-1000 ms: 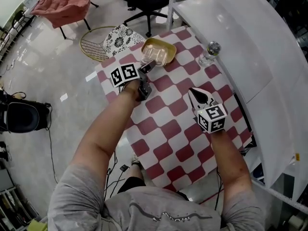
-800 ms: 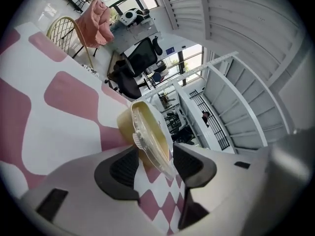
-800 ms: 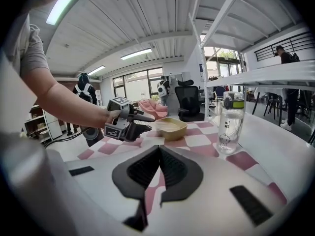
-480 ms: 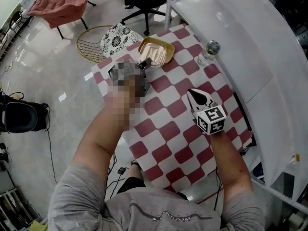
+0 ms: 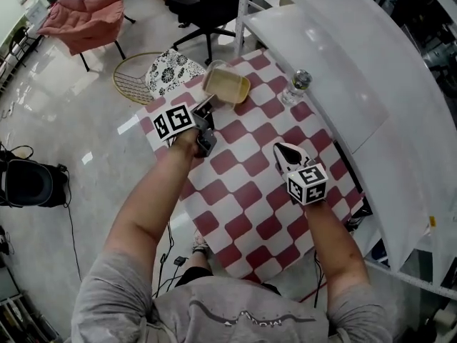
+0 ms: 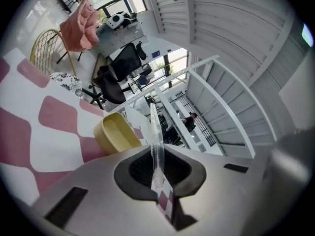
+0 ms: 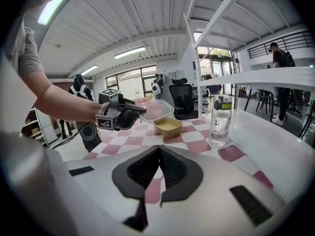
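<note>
Tongs on the left (image 6: 158, 173) are clamped on a clear plastic lid (image 7: 157, 109), held just above the yellow container (image 5: 228, 86) at upper centre of the head view. Right tongs (image 7: 158, 168) are pressed together, empty, over the checkered counter (image 5: 246, 191).

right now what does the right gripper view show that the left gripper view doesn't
Only the right gripper view: the left gripper seen from outside, holding the clear lid up over the yellow container; a water bottle to one side of it; and the right gripper, jaws together with nothing between them.
Only the left gripper view: the lid edge-on, clamped between the left jaws, plus a pink chair and a wire chair on the floor.
Both: the yellow container, open, on the red-and-white checked tablecloth.
</note>
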